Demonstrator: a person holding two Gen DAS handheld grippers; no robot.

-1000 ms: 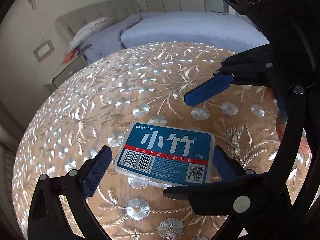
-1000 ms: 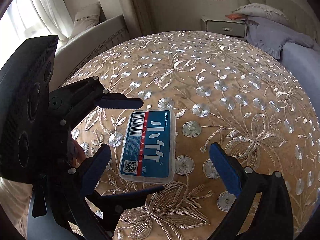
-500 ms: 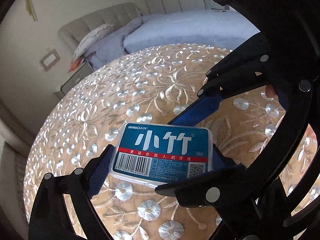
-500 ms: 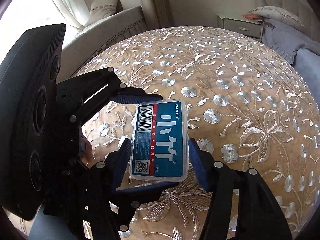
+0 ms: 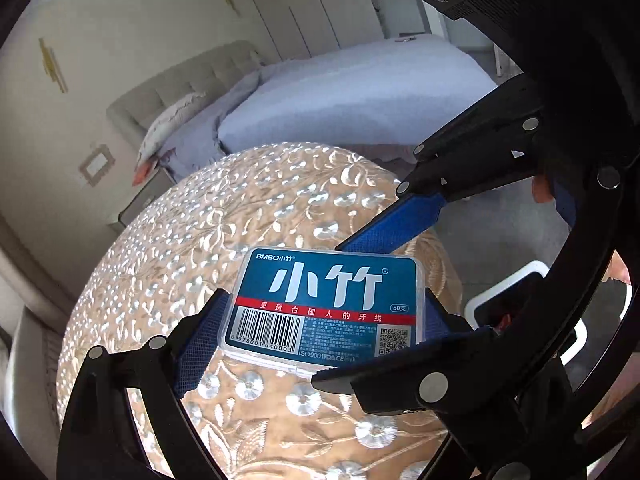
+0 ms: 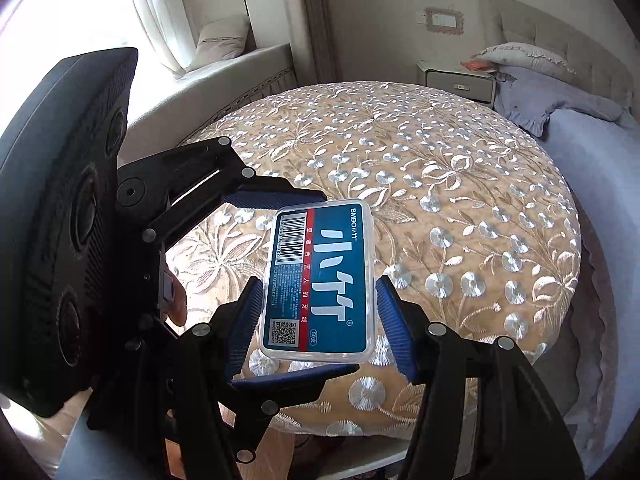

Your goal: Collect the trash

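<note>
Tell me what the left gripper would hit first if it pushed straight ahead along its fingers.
Probably the right gripper's blue-padded finger, which crosses just beyond the clear blue-labelled plastic box that the left gripper clamps. Depth is uncertain; past it lies the round embroidered tablecloth.

The floss box (image 5: 326, 306) is clear glossy plastic under a smooth printed blue label. The left gripper (image 5: 320, 320) and right gripper (image 6: 316, 312) have matt black plastic arms and rough-textured blue pads. The tablecloth (image 6: 460, 208) is tan cloth with shiny silvery embroidery.
</note>
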